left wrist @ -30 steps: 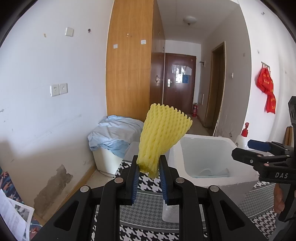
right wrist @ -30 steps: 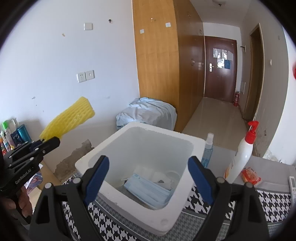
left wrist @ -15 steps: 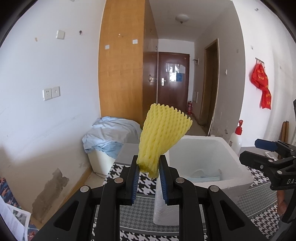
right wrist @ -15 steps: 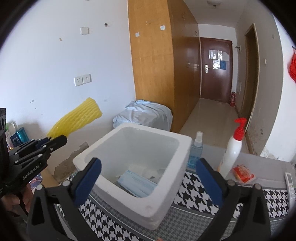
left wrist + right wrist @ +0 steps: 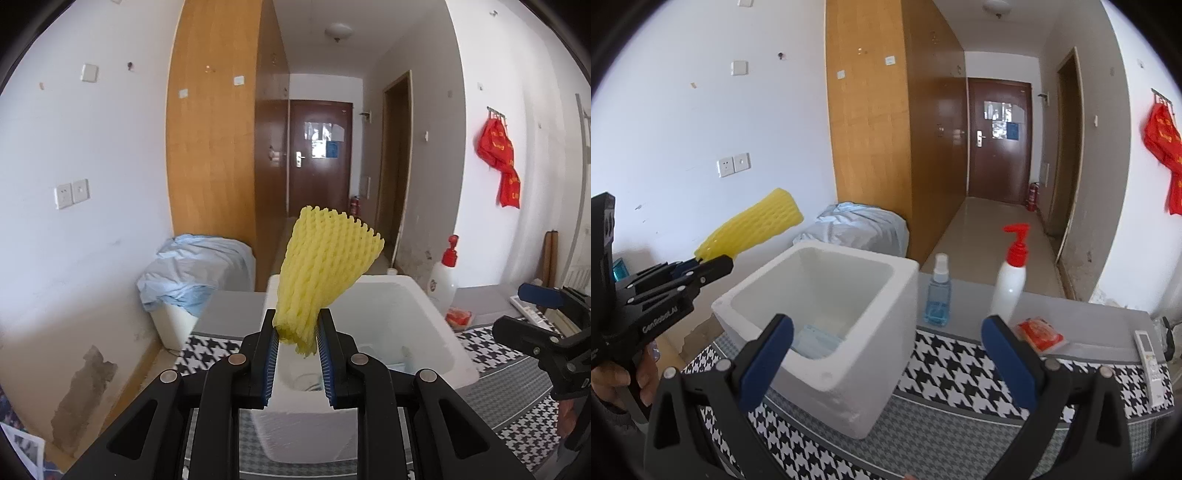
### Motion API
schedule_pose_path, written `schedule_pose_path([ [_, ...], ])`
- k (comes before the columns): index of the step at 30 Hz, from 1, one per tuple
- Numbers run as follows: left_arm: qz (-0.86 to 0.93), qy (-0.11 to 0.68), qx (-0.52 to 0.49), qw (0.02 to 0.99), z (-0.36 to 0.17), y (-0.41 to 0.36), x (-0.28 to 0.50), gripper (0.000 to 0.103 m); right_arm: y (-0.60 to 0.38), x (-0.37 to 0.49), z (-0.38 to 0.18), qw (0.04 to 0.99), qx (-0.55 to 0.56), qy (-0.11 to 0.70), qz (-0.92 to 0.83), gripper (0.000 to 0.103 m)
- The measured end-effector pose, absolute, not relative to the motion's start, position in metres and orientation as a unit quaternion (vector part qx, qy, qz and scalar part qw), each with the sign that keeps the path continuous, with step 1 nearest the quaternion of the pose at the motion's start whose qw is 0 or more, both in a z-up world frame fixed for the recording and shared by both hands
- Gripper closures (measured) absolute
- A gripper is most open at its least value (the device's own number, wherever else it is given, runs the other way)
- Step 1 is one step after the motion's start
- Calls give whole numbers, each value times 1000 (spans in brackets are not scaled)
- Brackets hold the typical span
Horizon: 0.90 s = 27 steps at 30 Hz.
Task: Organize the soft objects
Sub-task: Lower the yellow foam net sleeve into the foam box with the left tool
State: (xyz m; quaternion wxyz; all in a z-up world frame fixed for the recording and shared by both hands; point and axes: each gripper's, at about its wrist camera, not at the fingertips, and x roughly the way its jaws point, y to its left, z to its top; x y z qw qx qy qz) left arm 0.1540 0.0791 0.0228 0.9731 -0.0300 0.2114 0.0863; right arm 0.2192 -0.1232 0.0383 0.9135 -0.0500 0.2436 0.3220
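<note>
Yellow foam net sleeve [image 5: 325, 266], soft and matt with an open mesh texture. White foam box [image 5: 827, 325], matt and slightly grainy. Houndstooth table cover [image 5: 960, 369] looks like woven cloth. Both the left gripper [image 5: 297, 343] and the right gripper [image 5: 886, 350] are matt black plastic with ribbed blue pads and metal rivets. The far wardrobe [image 5: 871, 110] is smooth wood veneer; the pump bottle [image 5: 1010, 284] is glossy plastic

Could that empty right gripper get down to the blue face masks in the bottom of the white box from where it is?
Probably yes. The right gripper is wide open and holds nothing, the white foam box has no lid, and the blue masks lie uncovered inside. The left gripper with its yellow foam net is off to the side.
</note>
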Motion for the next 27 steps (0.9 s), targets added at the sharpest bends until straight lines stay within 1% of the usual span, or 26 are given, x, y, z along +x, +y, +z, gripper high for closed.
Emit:
schedule_pose_path([
  [14, 47, 231, -19, 972, 21, 60, 180, 81, -162, 219, 33, 925, -34, 249, 285, 0],
  [27, 47, 261, -22, 964, 13, 52, 204, 81, -186, 214, 32, 932, -31, 247, 262, 0],
])
